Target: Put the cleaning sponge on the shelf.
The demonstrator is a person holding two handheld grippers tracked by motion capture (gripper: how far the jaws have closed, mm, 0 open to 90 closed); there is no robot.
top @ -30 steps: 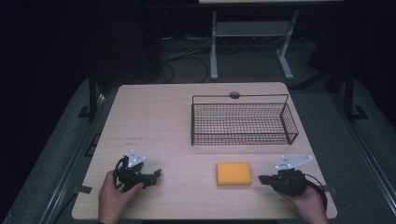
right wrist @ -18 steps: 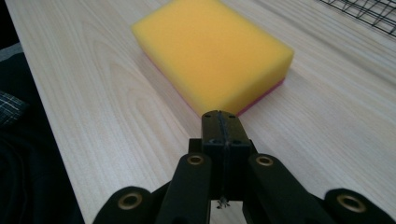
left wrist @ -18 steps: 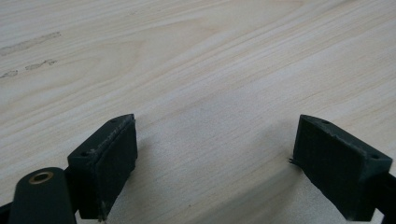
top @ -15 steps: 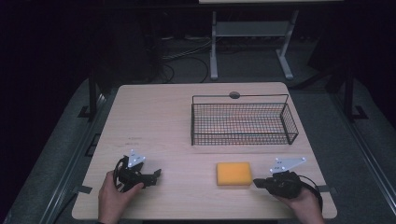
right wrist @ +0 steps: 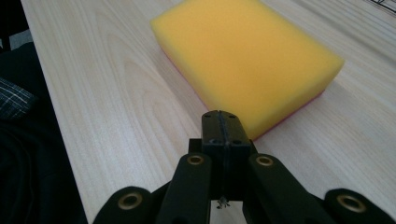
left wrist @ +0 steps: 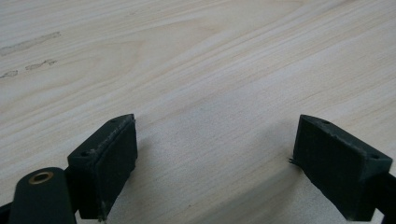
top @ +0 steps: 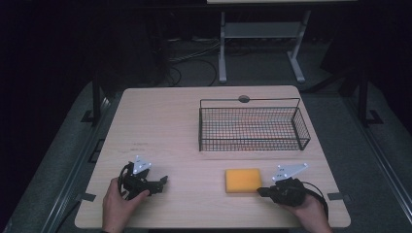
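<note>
Dark floor and cables surround the pale wooden worktop (top: 160, 126), and I take the yellow sponge (top: 243, 180) as my landmark. Far to its left, well apart from it, my left tongs (top: 163, 181) rest low over bare wood with the jaws spread wide and nothing between them, as the left gripper view shows (left wrist: 215, 154). The sponge itself lies flat near the front edge, its long axis running left to right across the worktop, a thin red layer showing along its underside. Behind it and a little to the right stands the wire basket (top: 301, 127), empty as far as I can see. Just right of the sponge sit my right tongs (top: 261, 191), jaws pressed together on nothing, tips aimed at its near corner (right wrist: 220, 122). My right hand (top: 311, 213) is plainly the nearer one, so I judge that any grab falls to it, once those jaws part.
</note>
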